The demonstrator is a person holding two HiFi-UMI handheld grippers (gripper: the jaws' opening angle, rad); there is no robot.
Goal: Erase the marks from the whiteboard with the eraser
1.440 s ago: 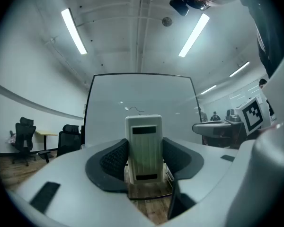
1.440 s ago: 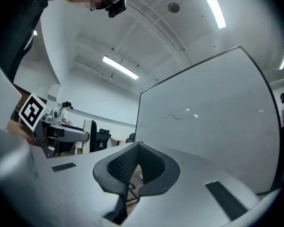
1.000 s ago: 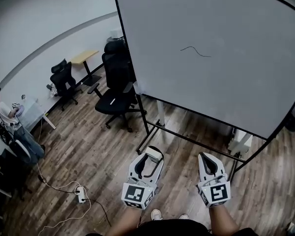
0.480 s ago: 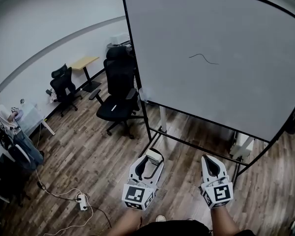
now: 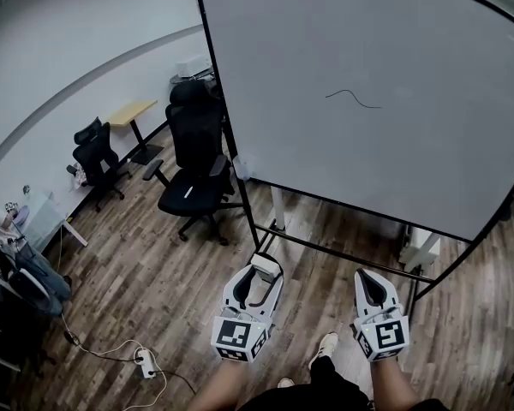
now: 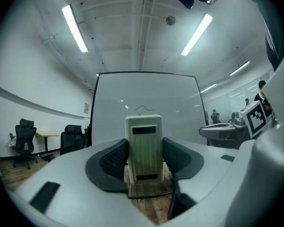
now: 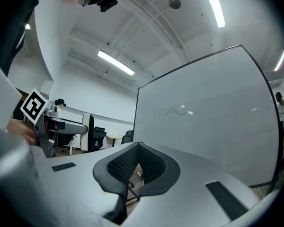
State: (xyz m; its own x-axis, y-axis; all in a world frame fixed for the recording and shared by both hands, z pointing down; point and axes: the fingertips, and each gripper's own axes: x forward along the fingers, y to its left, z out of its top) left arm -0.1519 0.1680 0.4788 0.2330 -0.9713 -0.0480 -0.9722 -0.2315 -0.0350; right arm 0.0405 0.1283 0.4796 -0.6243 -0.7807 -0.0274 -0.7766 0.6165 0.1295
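A large whiteboard [image 5: 368, 75] on a black wheeled frame stands ahead, with one short black squiggle mark [image 5: 353, 98] near its middle; the mark [image 6: 144, 109] [image 7: 176, 110] shows in both gripper views. My left gripper [image 5: 264, 268] is held low in front of the board, shut on a pale greenish-white eraser [image 6: 143, 148] that stands upright between its dark pads; the eraser [image 5: 266, 265] shows at the tips in the head view. My right gripper [image 5: 367, 282] hangs beside it, shut with nothing in it, jaws meeting at the tips [image 7: 136, 145]. Both are well short of the board.
A black office chair [image 5: 193, 165] stands left of the board's frame, another chair [image 5: 92, 151] and a small desk [image 5: 130, 112] farther left. A power strip with cable [image 5: 142, 362] lies on the wood floor. A person [image 5: 13, 247] is at the far left.
The view has shifted slightly; the board and chairs sit a little further left in the frame. Both grippers stay low, the left still holding the eraser.
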